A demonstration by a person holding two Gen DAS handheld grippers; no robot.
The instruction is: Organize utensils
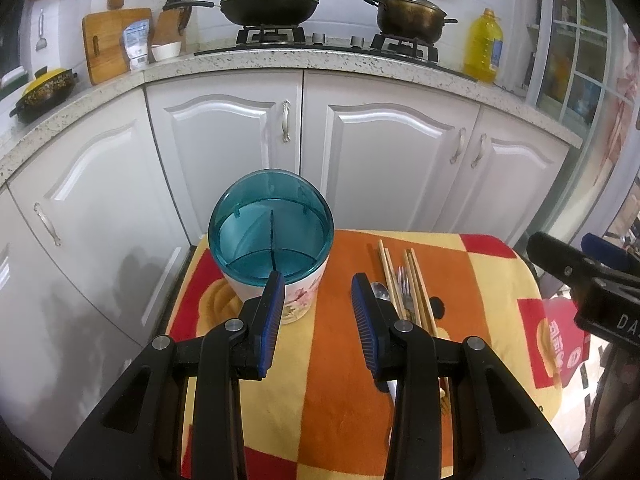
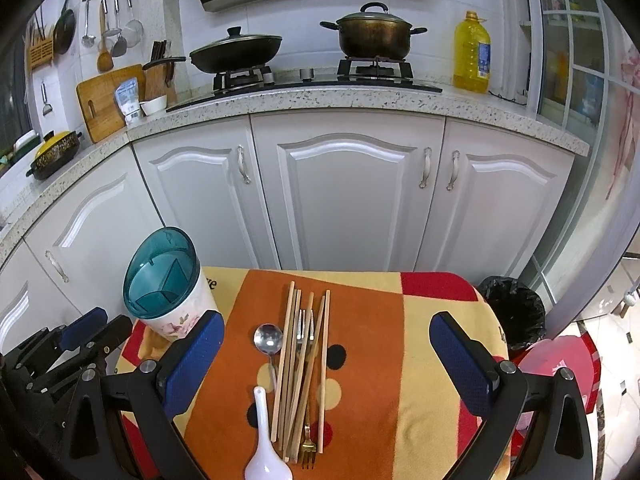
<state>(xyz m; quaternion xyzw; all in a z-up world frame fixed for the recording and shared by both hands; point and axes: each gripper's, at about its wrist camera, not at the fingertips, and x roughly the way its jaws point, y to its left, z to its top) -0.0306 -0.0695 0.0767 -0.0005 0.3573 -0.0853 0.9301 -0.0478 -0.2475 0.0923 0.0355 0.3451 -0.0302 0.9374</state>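
Upright, teal-lidded utensil holder (image 2: 162, 276), divided compartments empty, chopsticks (image 2: 298, 364) beside it.

Utensil holder (image 2: 168, 280) left on cloth (image 2: 432, 360); chopsticks (image 2: 296, 360) right (spoon (image 2: 269, 340) between, forks (image 2: 306, 328) among).

The letters "DA" (image 1: 625, 322) are printed in pale capitals on the black body of the right tongs at the right edge of the left wrist view; the remainder is cut off by the frame. White characters are carried on a red bag (image 1: 562, 350) beside the desk, but they are not legible. The letters "re" (image 2: 211, 282) are seen on the cloth (image 2: 440, 360) behind the utensil holder (image 2: 168, 280). Labels on the oil bottle (image 2: 472, 54) and pouch (image 2: 129, 98) are too small to be read.
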